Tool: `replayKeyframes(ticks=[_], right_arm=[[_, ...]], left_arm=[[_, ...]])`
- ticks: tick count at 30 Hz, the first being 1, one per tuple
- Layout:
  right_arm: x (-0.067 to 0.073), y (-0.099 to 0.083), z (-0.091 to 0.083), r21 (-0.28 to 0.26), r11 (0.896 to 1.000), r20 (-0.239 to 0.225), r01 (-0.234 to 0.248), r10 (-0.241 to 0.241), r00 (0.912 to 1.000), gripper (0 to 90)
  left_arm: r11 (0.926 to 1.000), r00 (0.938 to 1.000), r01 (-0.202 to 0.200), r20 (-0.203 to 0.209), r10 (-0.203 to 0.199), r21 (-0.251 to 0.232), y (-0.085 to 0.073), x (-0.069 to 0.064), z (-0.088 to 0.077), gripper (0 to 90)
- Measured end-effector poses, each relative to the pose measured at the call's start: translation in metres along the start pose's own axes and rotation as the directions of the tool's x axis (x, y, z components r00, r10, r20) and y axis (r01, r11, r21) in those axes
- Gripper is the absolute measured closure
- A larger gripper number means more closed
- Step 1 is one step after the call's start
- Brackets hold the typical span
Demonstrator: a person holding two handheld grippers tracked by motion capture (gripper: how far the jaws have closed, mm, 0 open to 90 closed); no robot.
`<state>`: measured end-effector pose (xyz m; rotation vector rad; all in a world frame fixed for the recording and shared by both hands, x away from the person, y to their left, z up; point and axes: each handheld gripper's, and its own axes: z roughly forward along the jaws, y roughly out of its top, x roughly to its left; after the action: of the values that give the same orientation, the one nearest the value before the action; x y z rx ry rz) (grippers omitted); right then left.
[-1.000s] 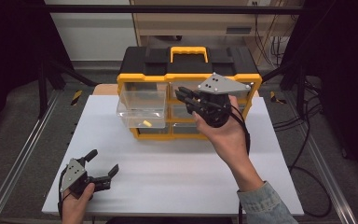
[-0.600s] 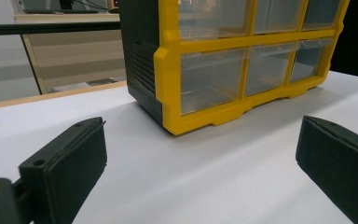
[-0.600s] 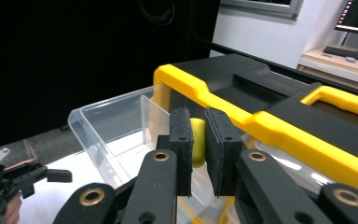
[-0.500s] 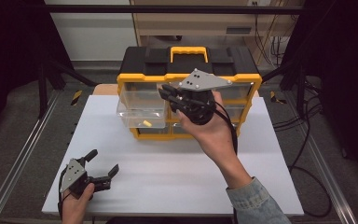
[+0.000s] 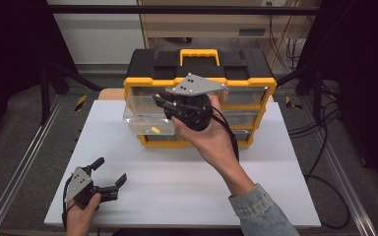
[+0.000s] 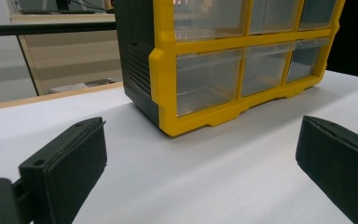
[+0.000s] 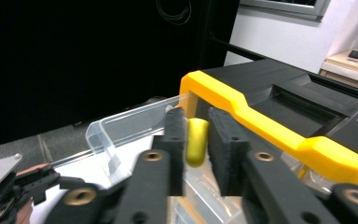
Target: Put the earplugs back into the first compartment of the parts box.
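The right tool (image 7: 196, 140), its jaws just easing apart with a yellow piece (image 7: 196, 141) between them, hovers over the pulled-out drawer (image 5: 142, 120), apparently mid-drop, needing further opening, while the left tool (image 5: 109, 178) rests wide open, empty, on the worktop (image 5: 187, 182).

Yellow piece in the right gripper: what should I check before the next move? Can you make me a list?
1. Drawer pulled out: ok. The clear drawer sticks out of the box.
2. Right gripper above the drawer: ok in the high view.
3. Yellow piece let go: cannot tell. The jaws have just been opening; the piece is between them, with a gap on one side.
4. Room in the drawer: ok. One other piece lies in it, with bare floor around.
5. Left gripper out of the way: ok. It is open, at the table's front corner, far from the drawer.
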<state>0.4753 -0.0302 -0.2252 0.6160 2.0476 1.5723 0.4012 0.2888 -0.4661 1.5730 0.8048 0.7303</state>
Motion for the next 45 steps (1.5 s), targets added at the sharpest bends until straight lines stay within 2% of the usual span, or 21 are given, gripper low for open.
replayKeyframes(ticks=[7, 9, 10, 11, 12, 13, 14, 16, 17, 18, 23, 28, 35, 39, 45], right_arm=[[0.000, 0.000, -0.001, -0.011, 1.000, 0.001, -0.003, 0.003, 1.0000, 62.0], [-0.003, 0.001, -0.005, -0.030, 0.999, 0.016, -0.011, 0.011, 0.9998, 53.0], [-0.003, 0.001, -0.005, -0.030, 0.999, 0.016, -0.011, 0.011, 0.9998, 53.0], [-0.006, 0.001, -0.005, -0.047, 0.999, 0.024, -0.028, 0.029, 0.9993, 44.3], [-0.006, 0.001, -0.005, -0.047, 0.999, 0.024, -0.028, 0.029, 0.9993, 44.3], [-0.009, 0.000, -0.004, -0.065, 0.997, 0.041, -0.033, 0.035, 0.9986, 32.2], [-0.010, -0.001, -0.004, -0.068, 0.997, 0.054, -0.032, 0.036, 0.9979, 26.1], [-0.011, -0.003, -0.003, -0.076, 0.997, 0.084, -0.025, 0.032, 0.9960, 16.3], [-0.011, -0.003, -0.003, -0.076, 0.997, 0.084, -0.025, 0.032, 0.9960, 16.3], [-0.012, -0.005, -0.004, -0.092, 0.995, 0.096, -0.023, 0.032, 0.9949, 9.6], [-0.017, -0.009, -0.014, -0.109, 0.993, 0.087, -0.040, 0.049, 0.9950, 6.4], [-0.022, -0.015, -0.021, -0.113, 0.993, 0.098, -0.040, 0.051, 0.9939, 6.2], [-0.033, -0.028, -0.033, -0.101, 0.994, 0.124, -0.049, 0.061, 0.9904, 6.0], [-0.041, -0.039, -0.041, -0.077, 0.996, 0.143, -0.047, 0.058, 0.9881, 6.1], [-0.052, -0.051, -0.059, -0.077, 0.994, 0.187, -0.075, 0.089, 0.9784, 6.1]], left_arm=[[1.0000, 1.0000, 0.002, -0.004, -0.002, -0.004, 0.000, 0.000, 0.000, 1.4], [1.0000, 1.0000, 0.004, -0.009, -0.004, -0.002, 0.000, 0.001, 0.000, 1.4], [1.0000, 0.9999, 0.006, -0.012, -0.006, -0.002, -0.001, 0.002, 0.000, 1.4], [0.9999, 0.9998, 0.011, -0.017, -0.011, -0.005, -0.001, 0.003, -0.001, 1.5], [0.9999, 0.9998, 0.011, -0.017, -0.011, -0.005, -0.001, 0.003, -0.001, 1.4], [0.9999, 0.9998, 0.014, -0.015, -0.014, -0.005, -0.001, 0.003, -0.001, 1.4], [0.9999, 0.9998, 0.012, -0.016, -0.012, -0.006, -0.001, 0.003, -0.001, 1.4], [1.0000, 0.9999, 0.007, -0.012, -0.007, -0.006, 0.000, 0.002, 0.000, 1.4], [1.0000, 0.9999, 0.007, -0.012, -0.007, -0.006, 0.000, 0.002, 0.000, 1.4], [1.0000, 0.9999, -0.004, -0.012, 0.004, -0.002, 0.000, 0.000, 0.000, 1.4], [1.0000, 0.9998, 0.001, -0.021, -0.001, -0.007, 0.000, 0.002, -0.003, 1.3], [1.0000, 0.9997, 0.001, -0.024, -0.001, -0.008, 0.000, 0.001, -0.003, 1.3], [1.0000, 0.9996, 0.002, -0.027, -0.003, -0.004, -0.001, 0.003, -0.002, 1.4], [1.0000, 0.9996, 0.004, -0.029, -0.004, -0.009, 0.000, 0.003, -0.003, 1.3], [1.0000, 0.9997, -0.003, -0.023, 0.003, -0.005, 0.000, 0.002, -0.002, 1.3]])
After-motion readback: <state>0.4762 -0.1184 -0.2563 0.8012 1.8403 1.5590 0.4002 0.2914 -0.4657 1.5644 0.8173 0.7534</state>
